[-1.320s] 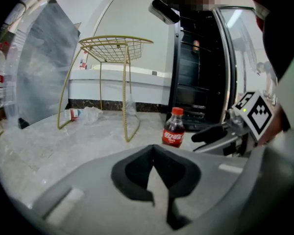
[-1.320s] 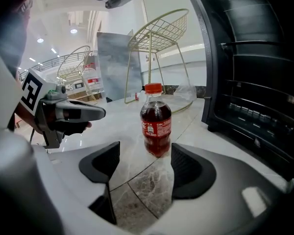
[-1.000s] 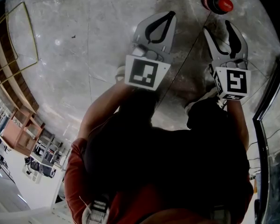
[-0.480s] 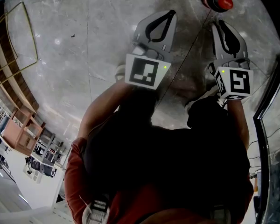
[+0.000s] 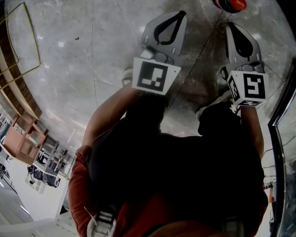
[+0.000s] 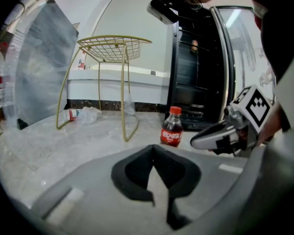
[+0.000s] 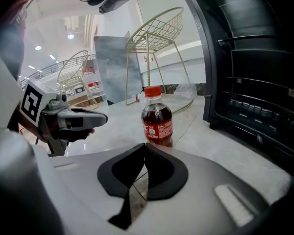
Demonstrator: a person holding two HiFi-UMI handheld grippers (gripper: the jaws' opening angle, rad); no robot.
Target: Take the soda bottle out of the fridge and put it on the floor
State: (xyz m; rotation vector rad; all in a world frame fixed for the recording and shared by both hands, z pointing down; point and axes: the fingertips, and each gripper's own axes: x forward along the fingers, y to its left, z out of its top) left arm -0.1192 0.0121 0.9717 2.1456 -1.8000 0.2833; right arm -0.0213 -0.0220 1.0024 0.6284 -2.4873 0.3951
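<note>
While hanging low over the floor, closed tip to tip at the right gripper (image 7: pixel 145 146), having just been drawing shut, with nothing caught between the pads. Likewise closed and empty at the left gripper (image 6: pixel 153 148), tips meeting, with only bare floor beyond them. Held side by side in the head view, each marker cube turned up toward the camera, both pointing forward and somewhat down. Just ahead of the right tips but clear of them, upright on the pale marble floor (image 5: pixel 64 58): the soda bottle (image 7: pixel 157 119), red cap on, dark drink inside, red label round the middle. Farther from the left tips, ahead and to their right. Beside the bottle, to its right in the right gripper view, the black fridge (image 7: pixel 255 82), door swung open, dark shelves showing. Behind the bottle, a gold wire stool (image 6: pixel 115 43) on thin bent legs. Near its feet, a crumpled clear plastic bottle (image 6: pixel 81 114) lying on its side. Farther left, a grey slab (image 6: pixel 39 72) leaning upright.
</note>
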